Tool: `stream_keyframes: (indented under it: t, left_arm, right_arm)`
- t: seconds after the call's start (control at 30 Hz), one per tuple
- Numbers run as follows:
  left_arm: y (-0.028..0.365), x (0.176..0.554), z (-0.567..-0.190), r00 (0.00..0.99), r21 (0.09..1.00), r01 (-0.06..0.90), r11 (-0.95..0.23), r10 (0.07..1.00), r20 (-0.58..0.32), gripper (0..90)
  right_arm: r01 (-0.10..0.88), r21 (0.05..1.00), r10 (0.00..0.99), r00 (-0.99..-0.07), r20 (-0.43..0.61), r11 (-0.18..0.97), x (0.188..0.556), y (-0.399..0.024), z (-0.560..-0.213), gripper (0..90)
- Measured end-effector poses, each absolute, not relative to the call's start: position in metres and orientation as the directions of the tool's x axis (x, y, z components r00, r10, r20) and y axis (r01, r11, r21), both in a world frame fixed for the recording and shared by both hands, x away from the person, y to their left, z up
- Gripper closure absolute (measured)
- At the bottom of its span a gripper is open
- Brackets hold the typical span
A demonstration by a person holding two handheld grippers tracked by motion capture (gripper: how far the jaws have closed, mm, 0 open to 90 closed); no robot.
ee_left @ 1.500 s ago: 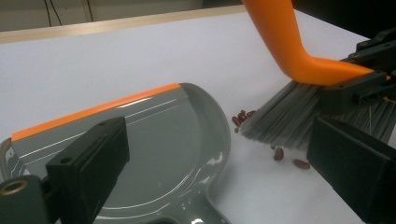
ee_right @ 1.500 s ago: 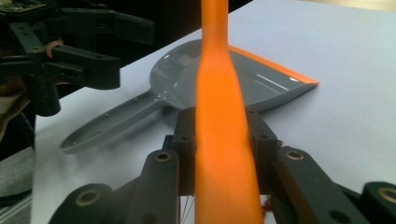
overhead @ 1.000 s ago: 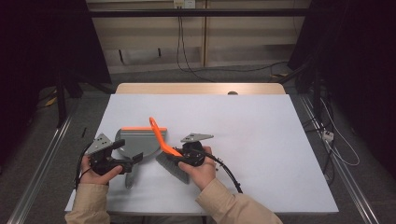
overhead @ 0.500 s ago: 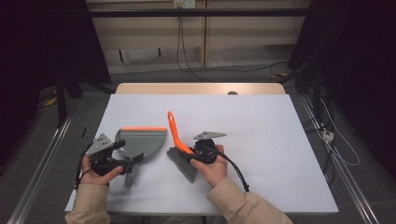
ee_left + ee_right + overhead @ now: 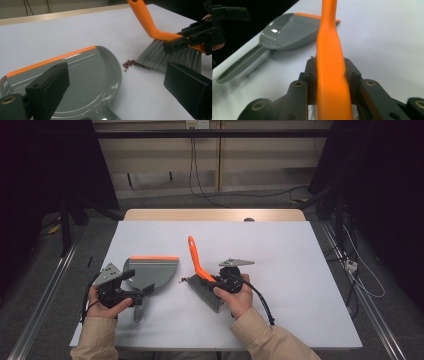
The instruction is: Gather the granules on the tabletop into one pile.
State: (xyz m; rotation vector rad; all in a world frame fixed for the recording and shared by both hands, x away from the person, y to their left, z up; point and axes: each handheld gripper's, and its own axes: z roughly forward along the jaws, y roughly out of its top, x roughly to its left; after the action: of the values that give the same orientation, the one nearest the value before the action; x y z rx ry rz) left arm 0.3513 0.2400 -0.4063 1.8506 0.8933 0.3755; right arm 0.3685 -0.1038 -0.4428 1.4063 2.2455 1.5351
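beans (image 5: 129, 64), a small cluster of dark red ones, lay on the white table (image 5: 300, 250) in the gap between the dustpan (image 5: 150, 272) and the brush (image 5: 205, 287); in the left gripper view they sat centre-right of the frame, touching the tips of the grey bristles (image 5: 155, 56) and just off the pan's curved rim; in the high view i could make them out only as a few dark specks a little left of the frame's centre; that was the relation my next sweep turned on: the pile lay to the picture-left of the brush, toward the pan, so i judged the stroke would have to run leftward; the pan's orange edge (image 5: 154, 258) faced the upper part of the high view, and its handle (image 5: 138, 307) ran down toward the bottom edge, so the beans met its rounded side rather than that edge; my right gripper (image 5: 227, 279) was clamped tight on the brush's orange handle (image 5: 330, 62), which rose straight up the middle of the right gripper view; it was the nearer one to the pile; my left gripper (image 5: 131, 292) sat lower left by the pan's handle; its jaws looked wide apart over the pan in its own view, but i could not tell whether they gripped anything.
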Motion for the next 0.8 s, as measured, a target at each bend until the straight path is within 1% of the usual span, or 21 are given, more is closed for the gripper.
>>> stream_keyframes:
  t: [0.2,0.3,0.43,0.5,0.53,0.6,0.73,0.8]
  left_arm:
    - [0.241,0.352,-0.406,0.678,0.885,0.412,-0.218,0.722,-0.138,6.1]
    - [0.242,0.352,-0.407,0.676,0.885,0.414,-0.213,0.723,-0.142,6.1]
    - [0.244,0.353,-0.407,0.676,0.885,0.416,-0.211,0.723,-0.146,6.1]
    - [0.244,0.353,-0.407,0.675,0.885,0.417,-0.209,0.723,-0.147,6.1]
    - [0.244,0.353,-0.407,0.675,0.885,0.416,-0.210,0.723,-0.146,6.1]
    - [0.244,0.353,-0.408,0.674,0.885,0.417,-0.210,0.724,-0.146,6.1]
    - [0.245,0.353,-0.408,0.674,0.884,0.416,-0.211,0.725,-0.144,6.1]
    - [0.244,0.353,-0.408,0.673,0.884,0.417,-0.211,0.725,-0.144,6.1]
  right_arm:
    - [0.621,0.780,0.695,-0.595,0.404,0.078,0.374,-0.080,-0.437,70.8]
    - [0.627,0.773,0.698,-0.595,0.398,0.094,0.380,-0.064,-0.439,70.9]
    - [0.646,0.759,0.694,-0.585,0.420,0.084,0.389,-0.048,-0.443,70.9]
    - [0.644,0.758,0.711,-0.582,0.395,0.106,0.393,-0.042,-0.443,70.9]
    - [0.640,0.760,0.723,-0.578,0.378,0.114,0.395,-0.040,-0.444,70.9]
    - [0.648,0.754,0.737,-0.561,0.376,0.108,0.401,-0.041,-0.445,70.6]
    - [0.686,0.723,0.754,-0.519,0.403,0.086,0.408,-0.051,-0.449,70.0]
    - [0.687,0.722,0.761,-0.510,0.400,0.081,0.407,-0.055,-0.449,70.1]
